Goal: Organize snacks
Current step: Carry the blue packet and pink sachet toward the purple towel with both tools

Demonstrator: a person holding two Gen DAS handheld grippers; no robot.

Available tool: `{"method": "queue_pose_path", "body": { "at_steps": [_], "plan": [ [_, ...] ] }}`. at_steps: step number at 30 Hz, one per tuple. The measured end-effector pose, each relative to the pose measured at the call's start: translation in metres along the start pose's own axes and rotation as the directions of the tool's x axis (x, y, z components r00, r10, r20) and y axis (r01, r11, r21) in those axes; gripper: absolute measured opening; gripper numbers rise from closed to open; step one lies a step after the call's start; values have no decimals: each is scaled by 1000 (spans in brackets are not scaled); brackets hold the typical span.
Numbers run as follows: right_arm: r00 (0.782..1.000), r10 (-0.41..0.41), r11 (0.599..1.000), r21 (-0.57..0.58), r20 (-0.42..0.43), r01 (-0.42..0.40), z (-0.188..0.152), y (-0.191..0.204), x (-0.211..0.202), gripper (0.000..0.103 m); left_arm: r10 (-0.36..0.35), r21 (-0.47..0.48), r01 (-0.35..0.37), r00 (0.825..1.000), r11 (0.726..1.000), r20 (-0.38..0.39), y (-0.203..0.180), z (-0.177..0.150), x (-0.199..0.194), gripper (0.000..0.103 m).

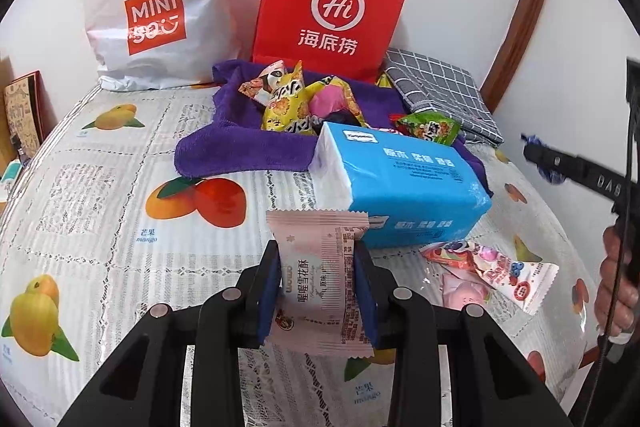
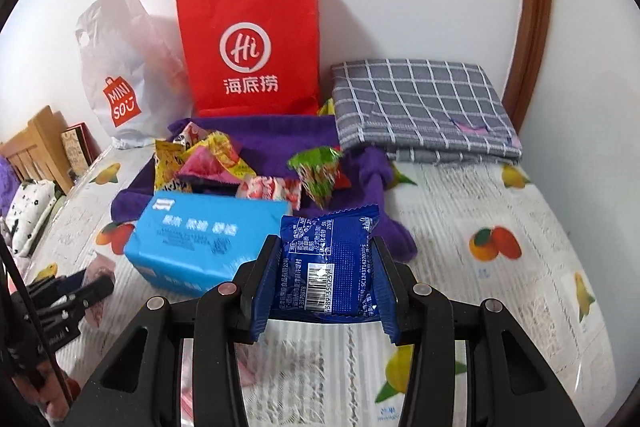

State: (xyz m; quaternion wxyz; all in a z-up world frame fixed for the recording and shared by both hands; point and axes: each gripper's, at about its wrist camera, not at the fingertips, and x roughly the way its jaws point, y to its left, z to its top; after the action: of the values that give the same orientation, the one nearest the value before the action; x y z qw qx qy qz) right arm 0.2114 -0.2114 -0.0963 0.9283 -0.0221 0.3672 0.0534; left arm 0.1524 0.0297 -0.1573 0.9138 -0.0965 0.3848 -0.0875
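Note:
My left gripper [image 1: 316,259] is shut on a pink snack packet [image 1: 320,279] and holds it above the fruit-print tablecloth [image 1: 100,195]. My right gripper [image 2: 325,251] is shut on a blue snack packet [image 2: 330,263] held above the same cloth. A purple towel [image 1: 240,143] lies at the back with several snack packets [image 1: 288,99] piled on it; the pile also shows in the right wrist view [image 2: 204,155]. A green packet [image 2: 318,171] lies on the towel. Two more packets [image 1: 492,271] lie on the cloth to the right of my left gripper.
A blue tissue pack [image 1: 404,183] lies in front of the towel, also seen in the right wrist view [image 2: 204,239]. A red paper bag [image 1: 332,7] and a white Miniso bag [image 1: 156,7] stand against the wall. A folded grey checked cloth [image 2: 424,107] lies at back right.

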Motion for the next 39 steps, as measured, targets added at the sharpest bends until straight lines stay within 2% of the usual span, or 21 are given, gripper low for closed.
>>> {"method": "queue_pose_path", "body": {
  "at_steps": [8,15,30,39],
  "plan": [
    [999,12,998,-59,37,-9,22,23,-1,44,6,-41,-5,1000,999,28,9,1,1,33],
    [996,61,996,-68,69,-56,38,29,-3,44,23,-85,-16,996,996,85,19,3,-6,33],
    [995,81,996,-42,63,-79,55,18,21,44,63,-87,-54,994,995,93,22,5,2,33],
    [995,80,996,-42,68,-77,70,15,31,44,52,-93,-41,992,995,116,23,5,-1,33]
  ]
}}
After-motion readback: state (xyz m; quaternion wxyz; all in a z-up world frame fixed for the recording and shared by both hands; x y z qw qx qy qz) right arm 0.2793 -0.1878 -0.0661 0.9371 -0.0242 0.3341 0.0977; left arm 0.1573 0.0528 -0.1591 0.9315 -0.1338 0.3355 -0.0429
